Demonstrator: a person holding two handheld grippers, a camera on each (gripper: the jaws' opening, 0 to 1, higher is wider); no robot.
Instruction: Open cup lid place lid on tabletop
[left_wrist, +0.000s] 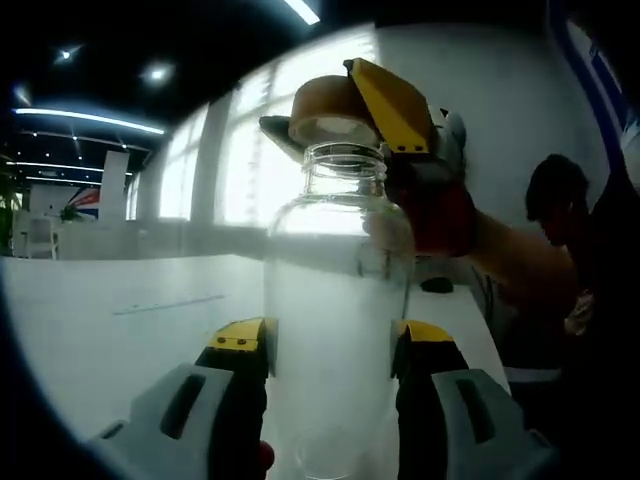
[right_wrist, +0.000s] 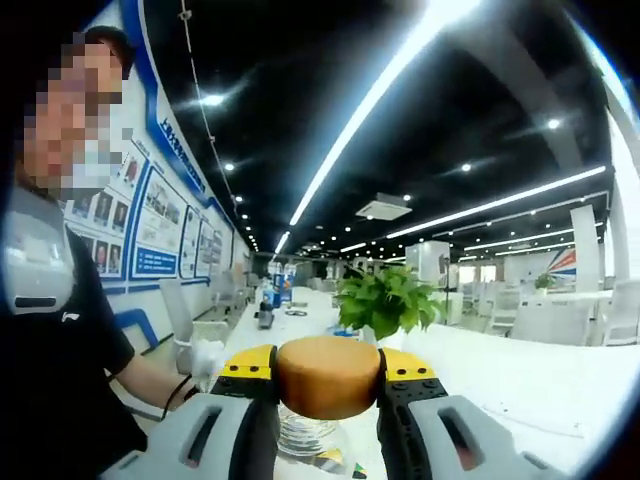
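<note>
A clear glass cup (left_wrist: 335, 310), shaped like a jar with an open threaded mouth, stands upright between my left gripper's (left_wrist: 335, 340) yellow-tipped jaws, which are shut on its body. Just above its mouth hangs the tan wooden lid (left_wrist: 325, 115), lifted clear of the rim and held by my right gripper (left_wrist: 385, 105) coming in from the right. In the right gripper view the lid (right_wrist: 328, 376) is clamped between the right gripper's (right_wrist: 328, 372) yellow-tipped jaws, and the cup's glass rim (right_wrist: 300, 432) shows just below it.
A white tabletop (left_wrist: 120, 320) spreads out left of the cup. A person in a dark shirt (right_wrist: 50, 350) stands close by. A leafy green plant (right_wrist: 388, 300) stands on the table beyond the lid, with a dark object (left_wrist: 436, 285) on the table behind the cup.
</note>
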